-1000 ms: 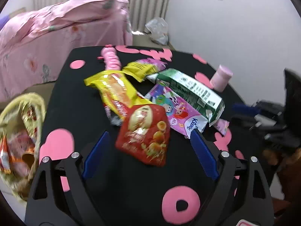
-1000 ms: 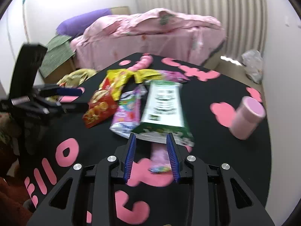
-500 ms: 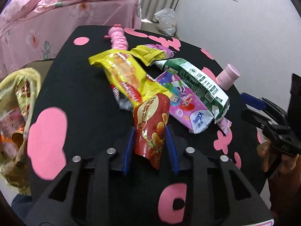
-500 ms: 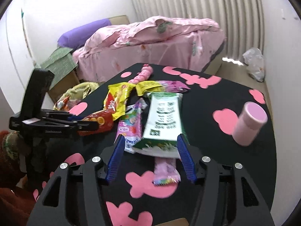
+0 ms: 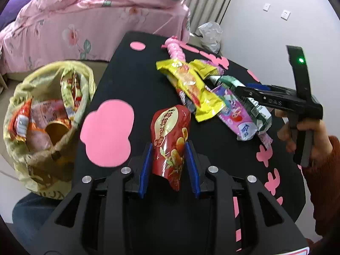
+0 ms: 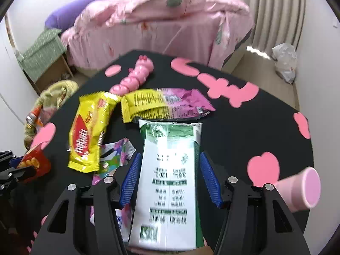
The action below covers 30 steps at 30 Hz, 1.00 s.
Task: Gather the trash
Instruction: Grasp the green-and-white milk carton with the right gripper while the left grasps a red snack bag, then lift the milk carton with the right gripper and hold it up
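Red and shiny, the snack bag (image 5: 170, 142) sits squeezed between the blue pads of the left claw (image 5: 169, 165). The claw has just been closing and now pinches the bag near its lower half, with the top of the bag sticking up past the pads. The bag looks light, soft and crinkly, so it will likely bend and could slip. A firm pinch across the middle, like this one, seems a good place to hold it.

Just beside the counter (image 5: 131, 68), low on the left, stands the yellow trash bag (image 5: 48, 114). Its mouth is open and it already has wrappers inside. That is probably where the red bag should go.

The right claw (image 6: 170, 180) stands open wide, one pad on each side of the green and white carton (image 6: 170, 170). The pads do not seem to press on it yet. The carton looks flattened, stiffer than the wrappers, and light. Its long sides give the pads a flat place to grip.

More trash lies on the black counter: a yellow wrapper (image 6: 89, 131), a yellow and purple wrapper (image 6: 165, 104), and a pink tissue pack (image 5: 235, 114) partly under the carton. A pink worm toy (image 6: 136, 76) lies farther back, and a pink cup (image 6: 301, 189) is at the right edge. A pink bed (image 6: 161, 19) stands behind the counter.
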Each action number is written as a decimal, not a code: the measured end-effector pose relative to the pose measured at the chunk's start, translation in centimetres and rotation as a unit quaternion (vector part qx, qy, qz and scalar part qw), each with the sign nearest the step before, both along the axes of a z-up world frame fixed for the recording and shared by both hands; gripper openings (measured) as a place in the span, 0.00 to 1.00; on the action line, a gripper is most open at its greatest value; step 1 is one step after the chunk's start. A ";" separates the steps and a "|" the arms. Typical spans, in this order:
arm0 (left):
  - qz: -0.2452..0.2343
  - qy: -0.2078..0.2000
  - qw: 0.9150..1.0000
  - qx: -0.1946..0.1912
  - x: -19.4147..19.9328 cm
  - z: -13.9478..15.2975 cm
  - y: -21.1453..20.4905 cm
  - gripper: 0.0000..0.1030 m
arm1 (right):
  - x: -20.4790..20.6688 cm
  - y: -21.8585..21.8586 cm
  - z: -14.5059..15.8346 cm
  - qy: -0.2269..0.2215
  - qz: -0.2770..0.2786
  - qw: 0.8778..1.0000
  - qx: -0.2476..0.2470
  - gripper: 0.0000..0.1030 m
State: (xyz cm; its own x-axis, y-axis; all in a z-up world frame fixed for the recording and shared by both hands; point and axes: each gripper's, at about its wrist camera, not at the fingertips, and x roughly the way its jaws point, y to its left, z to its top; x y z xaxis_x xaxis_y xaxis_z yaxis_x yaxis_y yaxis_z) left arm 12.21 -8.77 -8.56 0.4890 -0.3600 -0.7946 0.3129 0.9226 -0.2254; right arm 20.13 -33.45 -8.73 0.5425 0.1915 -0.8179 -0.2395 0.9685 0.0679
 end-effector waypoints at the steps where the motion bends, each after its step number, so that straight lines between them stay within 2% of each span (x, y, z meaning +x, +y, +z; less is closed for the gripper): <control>1: -0.002 0.005 1.000 -0.002 0.0 -0.2 0.0 0.29 | 0.3 0.2 -0.2 0.004 0.001 1.000 -0.005 0.53; 5: -0.012 0.008 1.000 -0.006 -0.5 -0.7 -0.4 0.33 | 1.1 0.6 -0.7 0.019 0.012 1.000 -0.018 0.53; 8: -0.023 0.011 1.000 -0.011 -0.8 -0.7 -0.9 0.39 | 0.6 0.1 -0.2 0.021 0.019 1.000 0.000 0.52; 13: -0.037 0.017 0.999 -0.021 -1.1 -0.8 -1.3 0.47 | -3.4 -1.5 3.2 -0.051 0.009 0.998 0.048 0.52; 19: -0.062 0.012 0.998 -0.020 -1.7 -0.3 -2.3 0.49 | -8.3 -2.3 5.6 -0.117 0.008 0.992 0.047 0.52; 24: -0.085 0.000 0.996 -0.007 -2.6 0.4 -2.8 0.50 | -11.2 -2.9 4.2 -0.105 0.002 0.994 0.037 0.52; 30: -0.073 0.008 0.997 0.011 -2.6 -0.4 -3.2 0.50 | -14.1 -3.5 1.4 -0.081 -0.008 0.996 0.023 0.52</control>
State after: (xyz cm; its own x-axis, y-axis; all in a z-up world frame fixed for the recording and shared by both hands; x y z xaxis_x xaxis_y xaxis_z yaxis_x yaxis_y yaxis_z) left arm 9.63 -11.98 -9.01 0.4199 -0.4090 -0.8101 0.4415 0.8720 -0.2114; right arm 5.99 -36.99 -7.38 0.6706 0.2170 -0.7093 -0.2348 0.9692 0.0745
